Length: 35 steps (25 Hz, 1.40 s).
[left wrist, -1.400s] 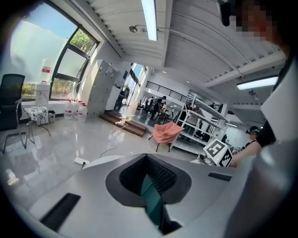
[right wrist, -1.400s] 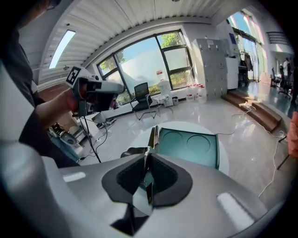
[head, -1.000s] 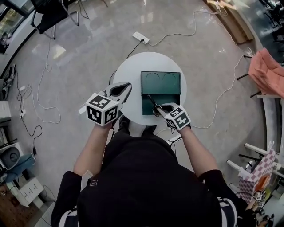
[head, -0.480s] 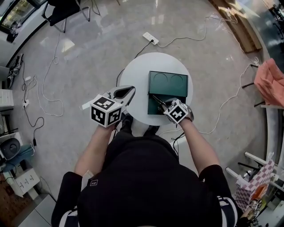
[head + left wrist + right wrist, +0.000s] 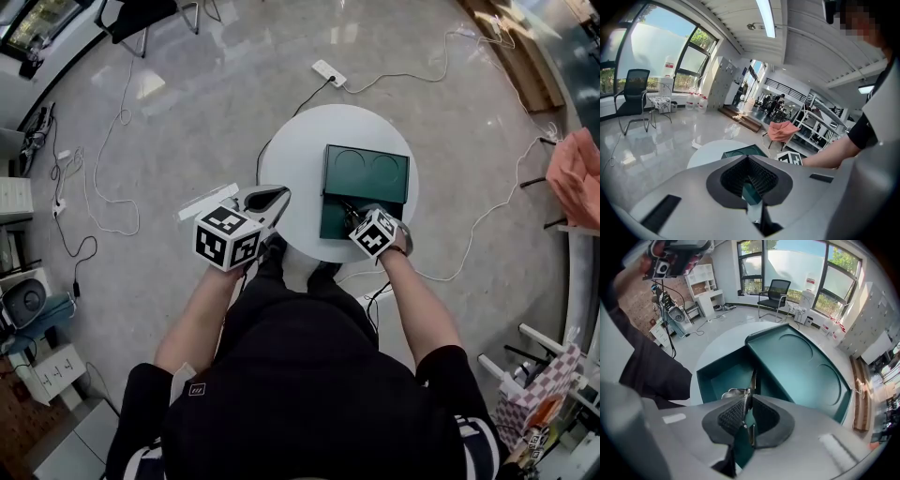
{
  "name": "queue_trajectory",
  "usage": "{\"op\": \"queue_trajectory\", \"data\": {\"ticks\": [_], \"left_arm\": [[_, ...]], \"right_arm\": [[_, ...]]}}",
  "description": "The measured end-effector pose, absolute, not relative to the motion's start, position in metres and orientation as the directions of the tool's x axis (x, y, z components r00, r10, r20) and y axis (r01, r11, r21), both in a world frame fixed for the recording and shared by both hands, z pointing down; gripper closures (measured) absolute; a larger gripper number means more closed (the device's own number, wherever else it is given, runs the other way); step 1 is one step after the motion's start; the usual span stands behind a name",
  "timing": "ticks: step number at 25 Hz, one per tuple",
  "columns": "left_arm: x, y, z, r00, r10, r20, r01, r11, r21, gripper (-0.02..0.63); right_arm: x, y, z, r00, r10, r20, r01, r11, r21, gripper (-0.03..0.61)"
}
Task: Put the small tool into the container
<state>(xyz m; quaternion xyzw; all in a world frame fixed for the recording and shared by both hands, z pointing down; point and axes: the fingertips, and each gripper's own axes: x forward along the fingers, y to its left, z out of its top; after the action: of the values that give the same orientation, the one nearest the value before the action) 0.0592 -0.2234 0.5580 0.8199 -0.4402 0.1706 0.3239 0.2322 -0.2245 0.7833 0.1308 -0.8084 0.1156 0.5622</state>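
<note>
My right gripper [image 5: 747, 401] pinches the tool [image 5: 752, 380] at its near end over the container [image 5: 806, 366]. I'd guess it's thin, stiff, slick metal. My left gripper [image 5: 750, 183] is closed on nothing.

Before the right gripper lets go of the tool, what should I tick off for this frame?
1. Right gripper shut on the small tool: ok.
2. Tool held over the open compartment of the container: ok, judging by the head view.
3. Compartment floor bare where it shows: ok.
4. Tool tip clear of the wall beside the compartment: cannot tell.
5. Left gripper shut, empty and away from the container: ok.
</note>
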Motion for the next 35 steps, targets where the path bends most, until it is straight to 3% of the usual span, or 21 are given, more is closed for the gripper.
{"op": "queue_trajectory", "data": {"ticks": [17, 35], "left_arm": [[0.052, -0.224, 0.556, 0.612, -0.583, 0.535, -0.791, -0.46, 0.403, 0.607], [0.053, -0.256, 0.514, 0.749, -0.506, 0.428, -0.648, -0.694, 0.313, 0.607]], "right_arm": [[0.225, -0.202, 0.768, -0.385, -0.101, 0.917, -0.45, 0.889, -0.09, 0.483], [0.242, -0.233, 0.671, -0.339, -0.418, 0.843, -0.72, 0.691, 0.053, 0.495]]}}
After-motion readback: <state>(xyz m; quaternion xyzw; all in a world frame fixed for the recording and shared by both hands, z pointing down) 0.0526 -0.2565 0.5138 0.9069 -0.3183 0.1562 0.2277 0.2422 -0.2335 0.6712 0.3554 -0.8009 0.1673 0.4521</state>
